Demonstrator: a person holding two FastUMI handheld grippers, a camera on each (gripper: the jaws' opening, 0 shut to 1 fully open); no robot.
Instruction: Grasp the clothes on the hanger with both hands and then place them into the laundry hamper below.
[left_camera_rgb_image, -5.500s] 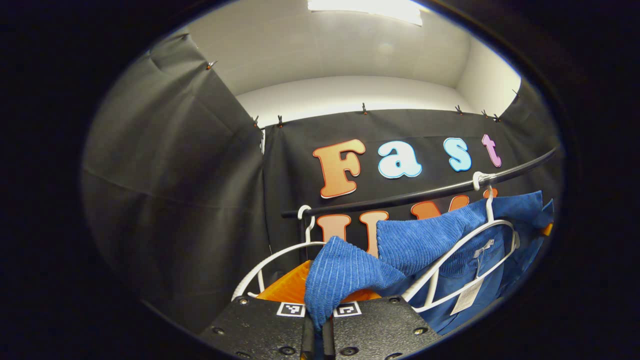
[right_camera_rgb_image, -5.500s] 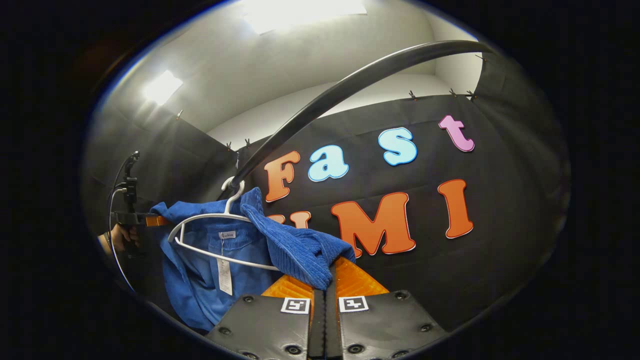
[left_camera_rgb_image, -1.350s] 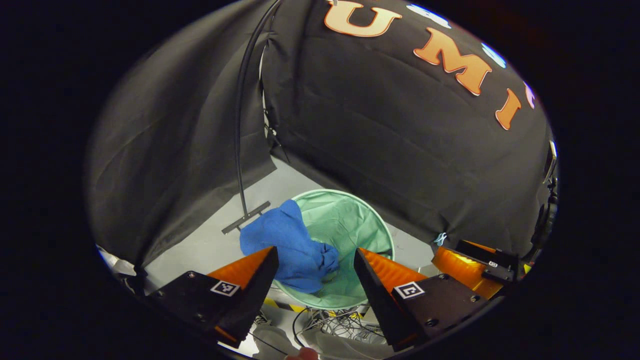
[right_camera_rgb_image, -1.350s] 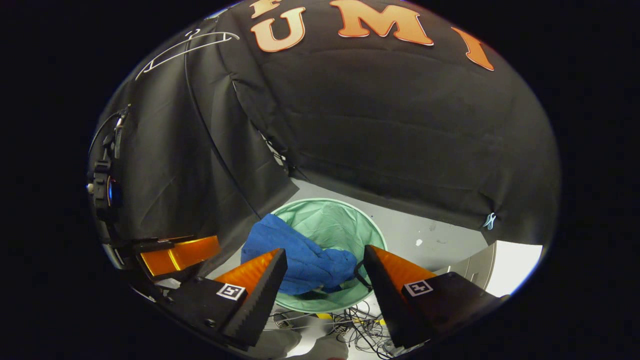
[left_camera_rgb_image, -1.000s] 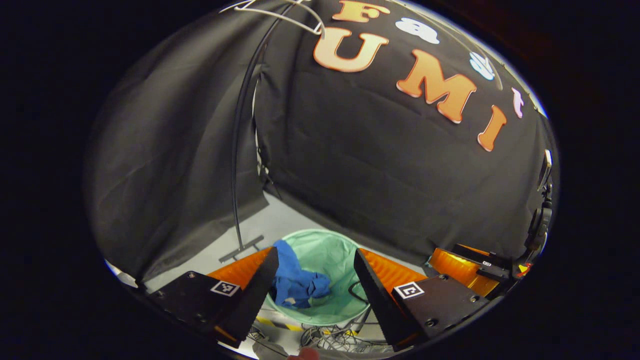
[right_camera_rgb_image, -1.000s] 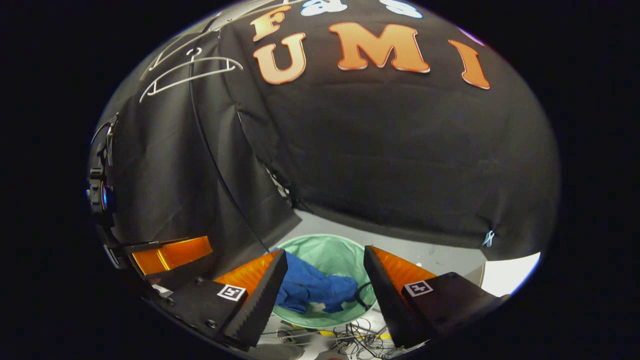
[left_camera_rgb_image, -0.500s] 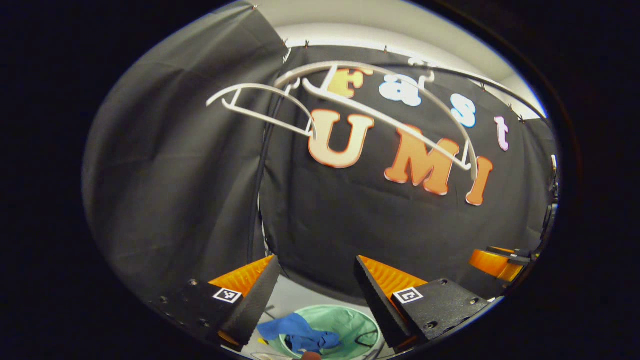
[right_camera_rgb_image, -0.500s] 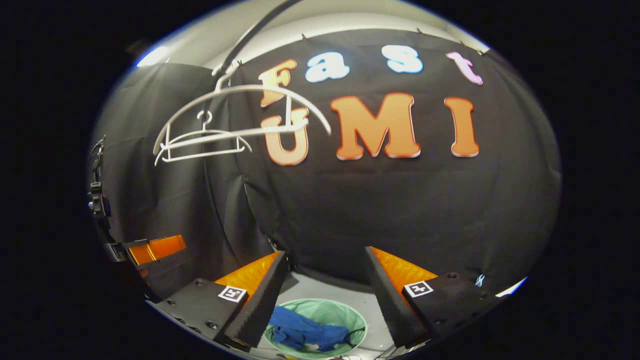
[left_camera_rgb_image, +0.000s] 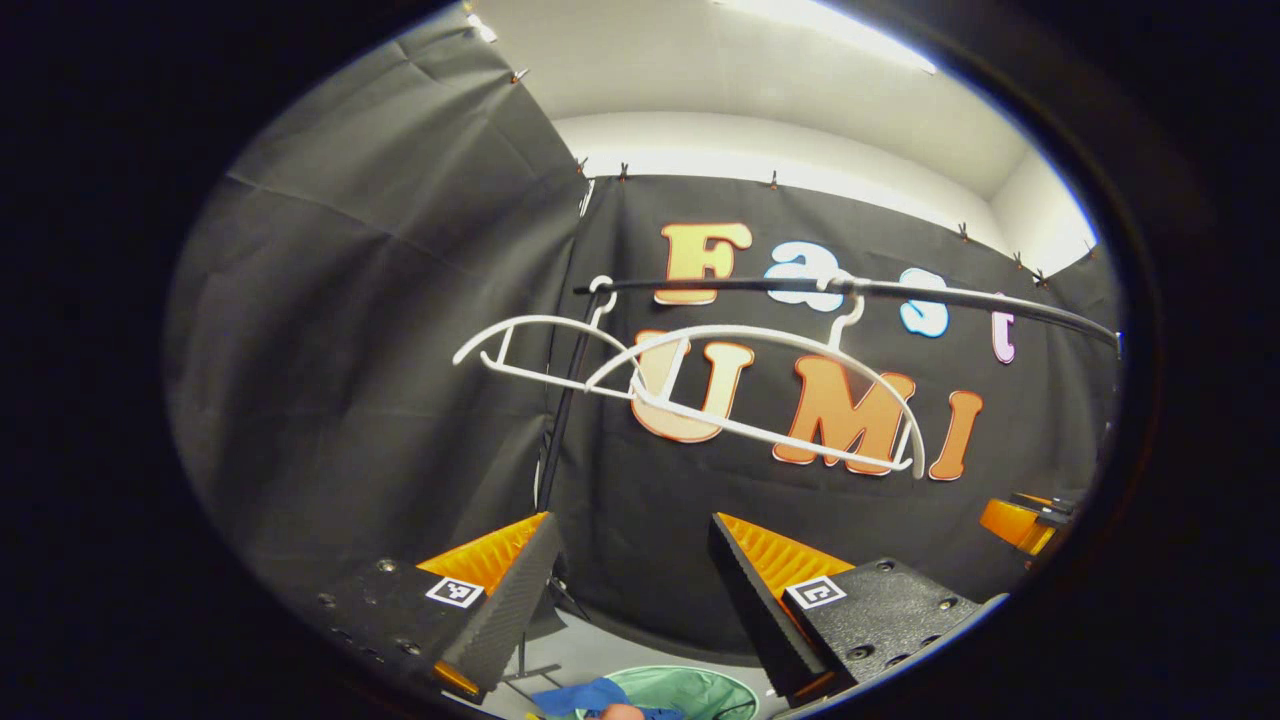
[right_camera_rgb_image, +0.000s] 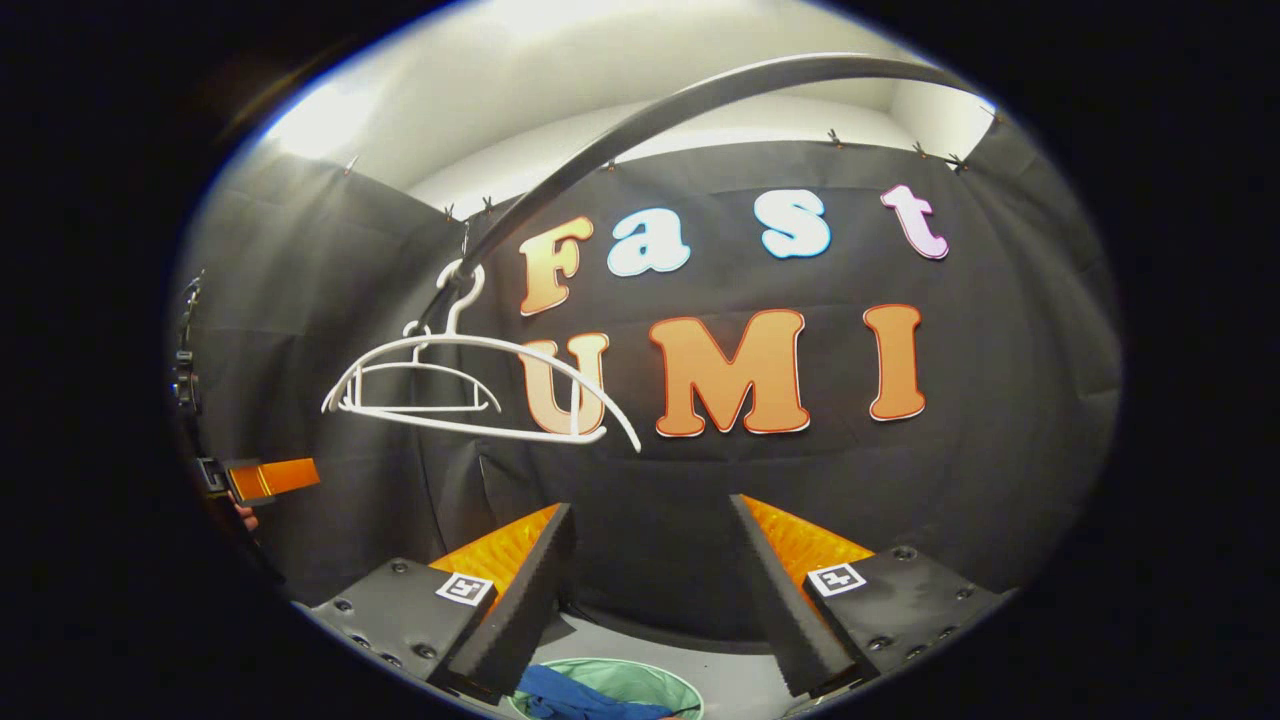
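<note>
The blue clothes (left_camera_rgb_image: 580, 697) lie bunched at the left side of the green laundry hamper (left_camera_rgb_image: 700, 690), far below, at the bottom edge of the left gripper view. My left gripper (left_camera_rgb_image: 630, 518) is open, with nothing between its fingers. In the right gripper view the clothes (right_camera_rgb_image: 570, 695) and the hamper (right_camera_rgb_image: 645, 673) sit low between the fingers of my right gripper (right_camera_rgb_image: 648, 505), which is open too. Two bare white hangers (left_camera_rgb_image: 750, 329) (right_camera_rgb_image: 480, 340) hang on the black rail (left_camera_rgb_image: 900, 292), ahead of and above both grippers.
The rail (right_camera_rgb_image: 700, 100) arches overhead in the right gripper view. The left gripper (right_camera_rgb_image: 270, 478) shows at the far left there, held by a hand. The right gripper (left_camera_rgb_image: 1020, 520) shows at the right edge of the left gripper view. Black cloth walls close in the booth.
Both grippers were shut on the blue clothes at the hanger, then stood open over the hamper with the clothes in it. Over the last second both views swung up to the hangers.
</note>
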